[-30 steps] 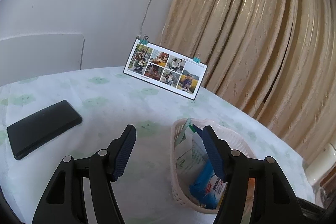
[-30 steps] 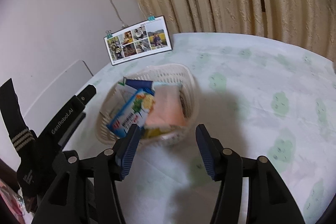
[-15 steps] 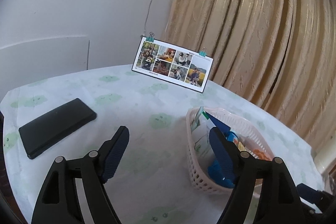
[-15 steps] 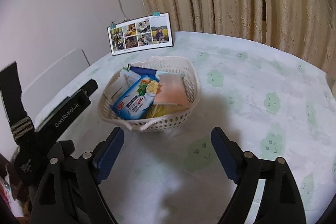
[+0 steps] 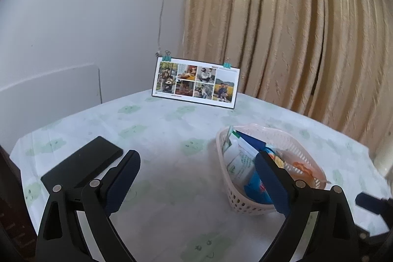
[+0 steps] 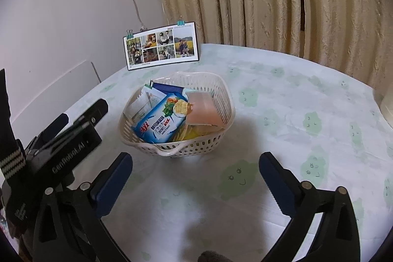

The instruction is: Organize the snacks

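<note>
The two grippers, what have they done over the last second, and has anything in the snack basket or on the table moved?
Both grippers drew back from the basket and opened wider: the right gripper and the left gripper now hang open and empty over the tablecloth. Nothing was picked up. The blue cracker pack, pink packet, photo calendar and black phone stayed put.

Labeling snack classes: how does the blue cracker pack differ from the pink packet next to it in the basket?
The blue cracker pack is glossy, printed with lettering and a cracker picture; the pink packet looks plain and pale. The blue cracker pack is the longer and plumper of the two, and the pink packet is flatter and squarer. Both lie tilted on top of the other snacks in the white basket, touching side by side.
</note>
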Available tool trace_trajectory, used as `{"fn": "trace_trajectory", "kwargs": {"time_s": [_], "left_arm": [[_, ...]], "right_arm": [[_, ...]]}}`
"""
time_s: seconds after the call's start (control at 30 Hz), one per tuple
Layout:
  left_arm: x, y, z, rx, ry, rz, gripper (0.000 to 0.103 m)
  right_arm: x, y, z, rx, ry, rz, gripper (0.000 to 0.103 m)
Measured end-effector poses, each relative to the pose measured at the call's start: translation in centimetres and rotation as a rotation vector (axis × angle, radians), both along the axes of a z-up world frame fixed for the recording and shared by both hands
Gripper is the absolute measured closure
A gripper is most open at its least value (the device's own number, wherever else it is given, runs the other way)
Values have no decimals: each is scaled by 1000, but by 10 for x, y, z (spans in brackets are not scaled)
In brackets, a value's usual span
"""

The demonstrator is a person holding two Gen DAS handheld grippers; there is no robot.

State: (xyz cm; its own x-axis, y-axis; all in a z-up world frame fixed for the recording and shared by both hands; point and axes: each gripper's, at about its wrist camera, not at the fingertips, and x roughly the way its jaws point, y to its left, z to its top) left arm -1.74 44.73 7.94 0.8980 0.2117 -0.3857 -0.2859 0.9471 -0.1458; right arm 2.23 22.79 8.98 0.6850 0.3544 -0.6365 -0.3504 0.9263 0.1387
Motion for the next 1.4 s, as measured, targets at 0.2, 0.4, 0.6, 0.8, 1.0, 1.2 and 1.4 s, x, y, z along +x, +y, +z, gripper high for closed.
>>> {"fn": "trace_trajectory", "kwargs": {"time_s": [0.2,0.4,0.6,0.8,1.0,1.2,1.4], "left_arm": [[-1,0,3,19,17,-14,8],[0,-2,4,46,45,-44,8],[0,-7,5,77,63,-68,8],[-1,-7,7,89,71,-79,8],[-1,-10,9,122,84,-86,8],[-4,-8,12,121,80,-84,8],[-4,2,14,112,82,-66,8]], "right_arm": [[1,3,0,-35,24,2,0],[-2,4,1,-44,20,-9,0],[-5,8,4,-82,6,-24,0],[-6,10,6,-107,2,-38,0],[-8,13,10,-121,-2,-43,0],[-8,16,10,-148,-7,-59,0],[-8,18,10,-171,-10,-75,0]]}}
